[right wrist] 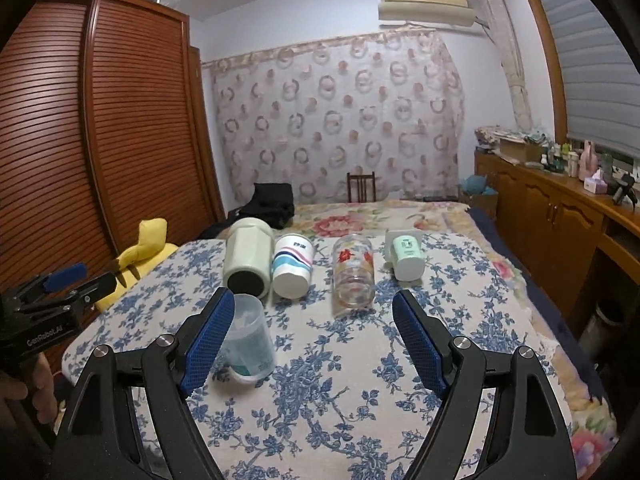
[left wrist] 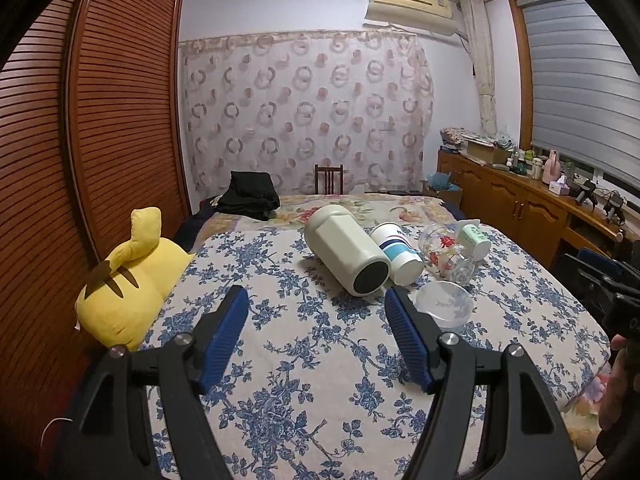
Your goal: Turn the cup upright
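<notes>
Your left gripper is wide open, holding nothing; same w/ right gripper. L to R, four cups lie on their sides at 12 o'clock: cream flask, striped cup, floral glass, green cup. Clear cup at 10 o'clock looks upright, so approx one done, four left.

Bed: covered with a blue-flowered white quilt; a floral blanket lies at the far end.
Row on the quilt, all lying on their sides: pale green flask, striped white cup, flower-printed glass, small mint cup.
Nearer: clear plastic cup, standing upright just beside the flask.
Left edge: yellow plush toy.
Far end: black clothes.
</notes>
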`<move>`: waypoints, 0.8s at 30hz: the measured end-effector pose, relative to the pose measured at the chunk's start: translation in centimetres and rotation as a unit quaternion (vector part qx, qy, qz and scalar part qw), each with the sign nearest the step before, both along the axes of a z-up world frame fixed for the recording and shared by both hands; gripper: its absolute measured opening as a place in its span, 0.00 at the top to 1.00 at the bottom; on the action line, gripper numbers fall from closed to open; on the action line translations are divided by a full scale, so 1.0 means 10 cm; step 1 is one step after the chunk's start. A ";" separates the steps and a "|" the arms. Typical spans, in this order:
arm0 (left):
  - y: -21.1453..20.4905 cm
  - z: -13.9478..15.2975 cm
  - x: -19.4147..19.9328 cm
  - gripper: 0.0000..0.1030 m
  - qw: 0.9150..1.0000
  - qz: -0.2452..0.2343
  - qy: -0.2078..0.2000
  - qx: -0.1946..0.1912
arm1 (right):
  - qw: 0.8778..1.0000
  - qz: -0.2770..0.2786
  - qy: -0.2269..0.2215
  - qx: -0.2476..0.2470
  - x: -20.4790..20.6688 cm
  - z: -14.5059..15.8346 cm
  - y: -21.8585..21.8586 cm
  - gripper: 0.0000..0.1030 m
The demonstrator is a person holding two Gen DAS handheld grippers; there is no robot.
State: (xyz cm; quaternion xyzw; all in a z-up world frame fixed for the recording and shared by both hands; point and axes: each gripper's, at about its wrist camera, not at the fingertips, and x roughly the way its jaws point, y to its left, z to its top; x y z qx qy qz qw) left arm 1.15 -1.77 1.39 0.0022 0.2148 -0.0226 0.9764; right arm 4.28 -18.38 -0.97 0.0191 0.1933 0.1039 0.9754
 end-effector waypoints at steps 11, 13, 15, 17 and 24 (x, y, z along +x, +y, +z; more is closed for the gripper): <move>0.02 -0.01 -0.01 0.32 1.000 0.002 -0.001 -0.004 | 1.000 0.001 0.001 0.003 -0.04 -0.01 0.00 0.19; 0.02 -0.01 -0.01 0.32 1.000 0.003 -0.001 -0.003 | 1.000 0.001 0.001 0.002 -0.04 -0.01 0.00 0.19; 0.03 -0.01 -0.02 0.32 1.000 0.002 -0.001 -0.005 | 1.000 0.001 0.001 0.003 -0.03 -0.01 0.01 0.19; 0.03 -0.01 -0.02 0.32 1.000 0.003 -0.002 -0.004 | 1.000 0.001 0.002 0.003 -0.03 -0.02 0.01 0.19; 0.03 -0.01 -0.03 0.32 1.000 0.003 -0.003 -0.003 | 1.000 0.001 0.001 0.002 -0.03 -0.02 0.01 0.19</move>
